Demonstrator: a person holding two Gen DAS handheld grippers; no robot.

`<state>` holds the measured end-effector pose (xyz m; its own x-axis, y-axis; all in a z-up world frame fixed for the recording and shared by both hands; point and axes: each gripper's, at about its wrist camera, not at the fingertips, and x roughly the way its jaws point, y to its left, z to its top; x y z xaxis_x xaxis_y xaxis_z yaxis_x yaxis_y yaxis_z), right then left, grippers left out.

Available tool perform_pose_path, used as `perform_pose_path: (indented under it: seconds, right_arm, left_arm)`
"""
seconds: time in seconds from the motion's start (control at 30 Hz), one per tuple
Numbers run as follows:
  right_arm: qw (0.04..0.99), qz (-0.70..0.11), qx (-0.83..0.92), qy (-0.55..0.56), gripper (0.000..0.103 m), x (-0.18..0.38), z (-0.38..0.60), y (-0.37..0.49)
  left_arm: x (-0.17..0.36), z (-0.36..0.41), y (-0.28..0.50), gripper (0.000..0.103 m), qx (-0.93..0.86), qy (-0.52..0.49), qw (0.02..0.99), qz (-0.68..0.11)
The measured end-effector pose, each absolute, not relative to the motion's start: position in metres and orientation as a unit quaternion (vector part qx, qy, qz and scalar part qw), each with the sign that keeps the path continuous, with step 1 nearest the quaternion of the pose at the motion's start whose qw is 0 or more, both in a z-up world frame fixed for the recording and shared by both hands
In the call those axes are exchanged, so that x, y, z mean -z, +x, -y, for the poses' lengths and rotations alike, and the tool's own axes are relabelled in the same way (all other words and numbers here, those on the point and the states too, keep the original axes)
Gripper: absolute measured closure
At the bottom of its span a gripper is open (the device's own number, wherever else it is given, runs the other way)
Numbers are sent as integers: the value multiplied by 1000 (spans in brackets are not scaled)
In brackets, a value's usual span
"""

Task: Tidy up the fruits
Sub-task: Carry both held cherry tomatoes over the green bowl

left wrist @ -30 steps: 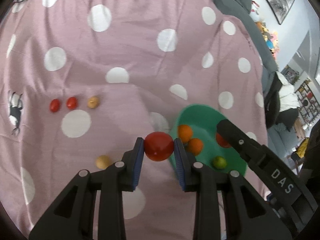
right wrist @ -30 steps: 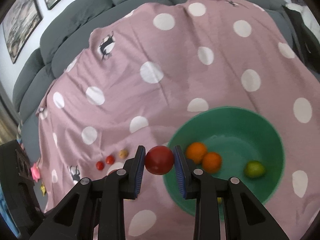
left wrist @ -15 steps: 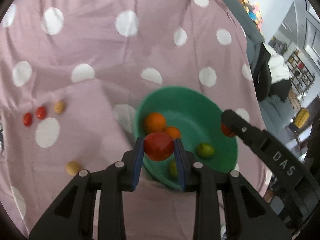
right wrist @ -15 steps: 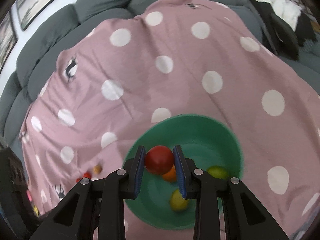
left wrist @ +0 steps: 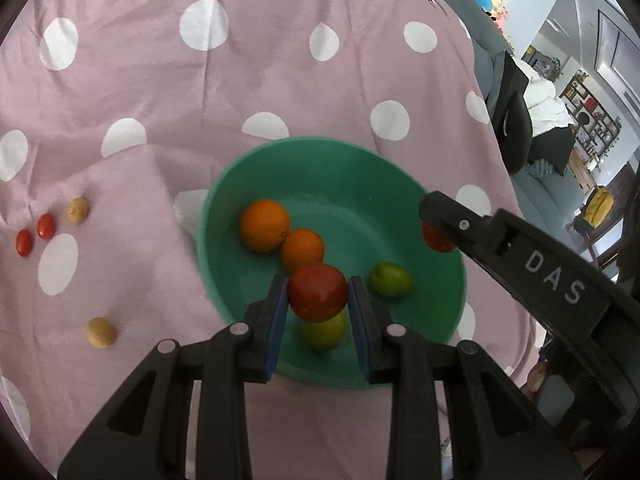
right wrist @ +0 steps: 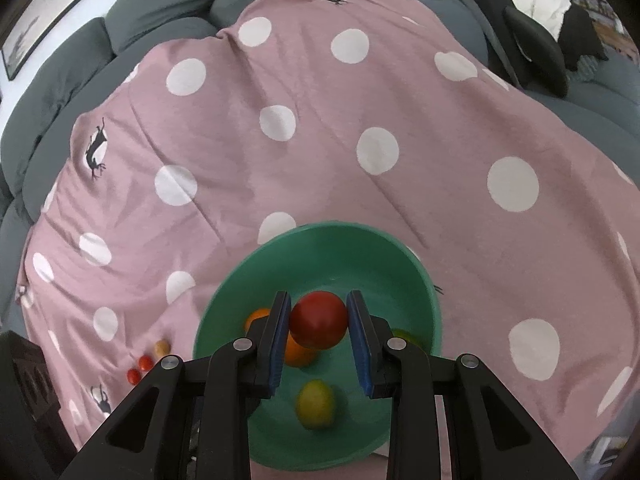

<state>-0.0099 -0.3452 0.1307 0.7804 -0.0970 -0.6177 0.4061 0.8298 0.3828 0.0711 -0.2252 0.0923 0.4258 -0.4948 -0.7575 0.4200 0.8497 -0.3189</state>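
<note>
Both grippers hang over a green bowl (left wrist: 304, 143) on the pink spotted cloth. My left gripper (left wrist: 318, 296) is shut on a red tomato (left wrist: 318, 290) above the bowl's near side. My right gripper (right wrist: 319, 320) is shut on a second red tomato (right wrist: 319, 318); one of its fingers (left wrist: 460, 222) reaches in from the right in the left wrist view, the tomato (left wrist: 436, 240) half hidden under it. In the bowl (right wrist: 320, 227) lie two oranges (left wrist: 265, 225) (left wrist: 303, 249), a green lime (left wrist: 389, 279) and a yellow lemon (right wrist: 315, 403).
Two small red tomatoes (left wrist: 24, 242) (left wrist: 46, 225) and a tan fruit (left wrist: 78, 210) lie on the cloth left of the bowl, another tan fruit (left wrist: 101, 332) nearer. A grey sofa (right wrist: 120, 12) runs behind the cloth, with a dark chair (right wrist: 536, 60) at the right.
Both grippers have carried their tomatoes from beside the bowl's left rim to over the bowl and a little lower. The jaws have stayed shut on them.
</note>
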Motion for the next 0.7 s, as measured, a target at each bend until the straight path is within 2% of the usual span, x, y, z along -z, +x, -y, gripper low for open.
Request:
perform_pose_path:
  seconds: [0.7]
  right_arm:
    - [898, -339, 152, 236, 72, -116, 344, 0]
  left_arm:
    - [-79, 225, 73, 73, 271, -62, 831, -481]
